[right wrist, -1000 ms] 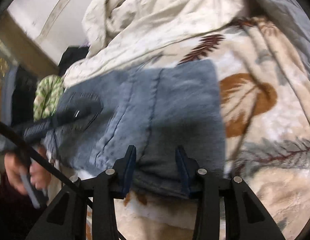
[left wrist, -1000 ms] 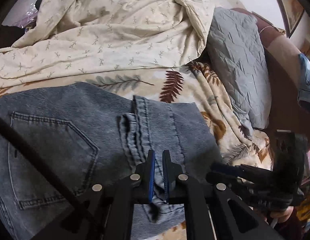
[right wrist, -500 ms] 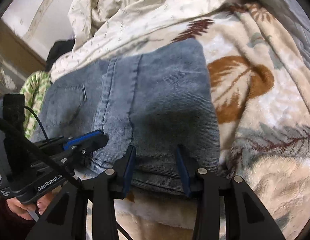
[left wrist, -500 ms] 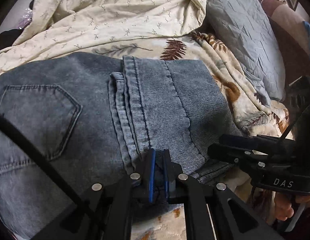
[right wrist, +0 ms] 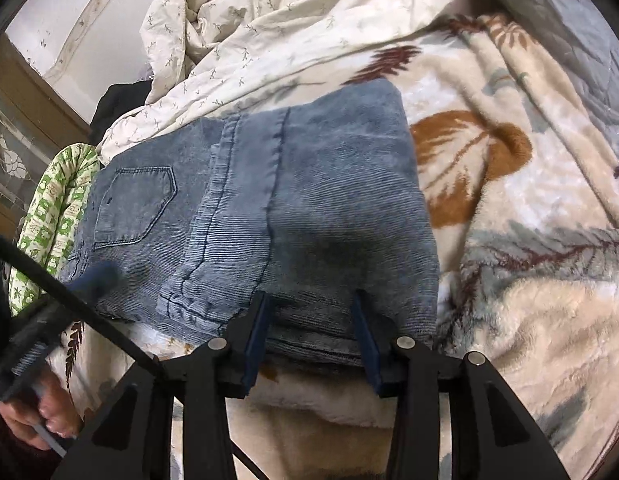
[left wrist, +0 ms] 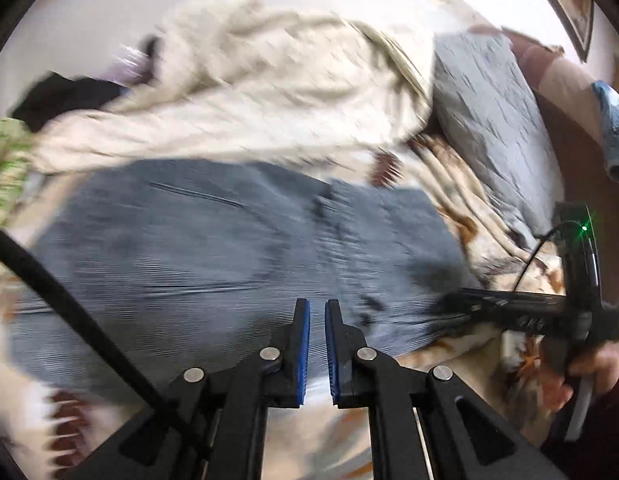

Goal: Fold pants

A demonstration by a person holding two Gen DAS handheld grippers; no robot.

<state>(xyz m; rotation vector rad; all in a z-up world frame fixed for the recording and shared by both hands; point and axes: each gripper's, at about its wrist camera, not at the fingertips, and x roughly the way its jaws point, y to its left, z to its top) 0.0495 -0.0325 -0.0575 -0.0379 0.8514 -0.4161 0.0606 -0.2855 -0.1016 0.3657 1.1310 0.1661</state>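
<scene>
Your jeans [right wrist: 293,208] lie folded into a compact bundle on the leaf-print blanket [right wrist: 529,280], near the edge of the bed closest to you, with the crumpled cream duvet [right wrist: 293,20] heaped just beyond them and a grey pillow [left wrist: 493,120] off toward the head of the bed. The leg section is lapped over the seat, its hem lying across the panel beside the back pocket [right wrist: 135,204].

Your left tongs [left wrist: 317,308] are nearly pressed together, only a thin slit between the blue pads, and nothing is pinched in them; they hover over the near edge of the denim, though that view is badly blurred. Your right tongs [right wrist: 311,300] are spread partway and straddle the near folded edge of the bundle, but the pads do not look clamped on it.

This reads as the end of a fold: the cloth is laid down and the left side is free of it. Judging by the stepped layers at the near edge, the next move calls for squaring the stack. Either close the right tongs on the edge and tug it flush, or press the top layer flat, without dragging the blanket along.
</scene>
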